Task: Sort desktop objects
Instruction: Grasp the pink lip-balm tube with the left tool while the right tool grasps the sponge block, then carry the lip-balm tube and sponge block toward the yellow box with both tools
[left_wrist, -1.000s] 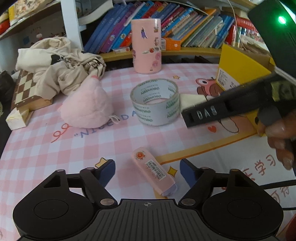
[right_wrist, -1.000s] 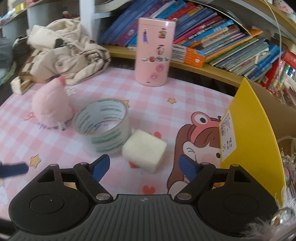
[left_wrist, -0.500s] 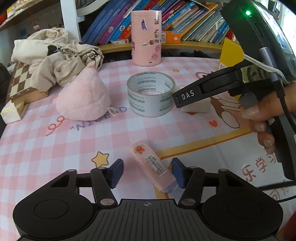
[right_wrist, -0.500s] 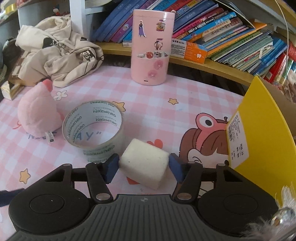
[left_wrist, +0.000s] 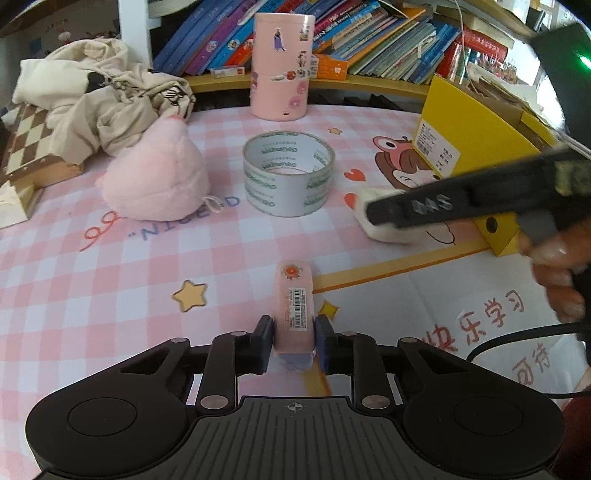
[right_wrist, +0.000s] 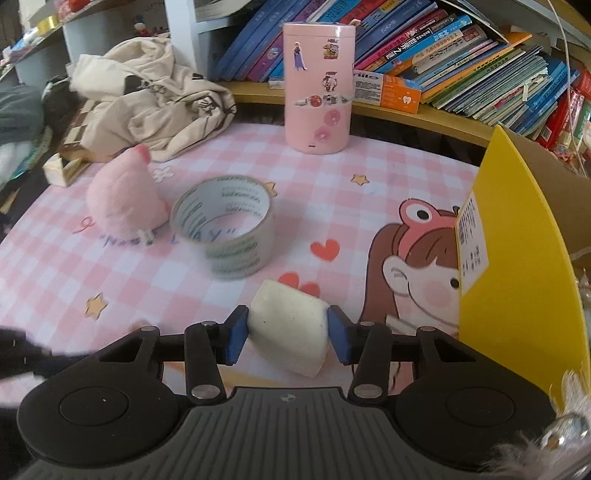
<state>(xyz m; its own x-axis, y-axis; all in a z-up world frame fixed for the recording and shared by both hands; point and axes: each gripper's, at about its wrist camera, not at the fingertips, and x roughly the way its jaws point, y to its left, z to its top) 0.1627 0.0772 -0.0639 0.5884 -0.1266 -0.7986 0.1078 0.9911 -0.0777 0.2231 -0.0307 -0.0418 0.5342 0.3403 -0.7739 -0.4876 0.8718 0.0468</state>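
- Left gripper (left_wrist: 294, 341): the blue-padded fingers (left_wrist: 322, 341) are pressed against both long sides of a pink stick-shaped case (left_wrist: 295, 306) at its near end; the case carries a barcode label and an orange round sticker, and points straight away from the camera over the pink checked desk mat (left_wrist: 110, 288).
- Right gripper (right_wrist: 288, 334): its two blue pads (right_wrist: 236, 334) are set against opposite faces of a cream-white sponge block (right_wrist: 290, 330) — the block is seen tilted, one corner nearest the camera. In the left wrist view the same block (left_wrist: 384, 229) is partly covered by the dark, motion-blurred finger of the right gripper (left_wrist: 436, 206); whether it rests on the mat cannot be told.
- A roll of clear packing tape (left_wrist: 288, 173) is seen beyond both grippers, lying flat with its opening upward, just beside a pink plush toy (left_wrist: 157, 181) on its left.
- A yellow cardboard box (right_wrist: 517, 280) is placed at the right edge of the mat, near the sponge block — a white printed label is stuck on its side.
- A pink cylindrical canister with stickers (right_wrist: 319, 86) stands upright at the far edge of the mat, before a shelf of leaning books (right_wrist: 461, 48).
- A crumpled cream garment (left_wrist: 99, 107) is heaped at the far left, partly over a chequered board (left_wrist: 29, 147).
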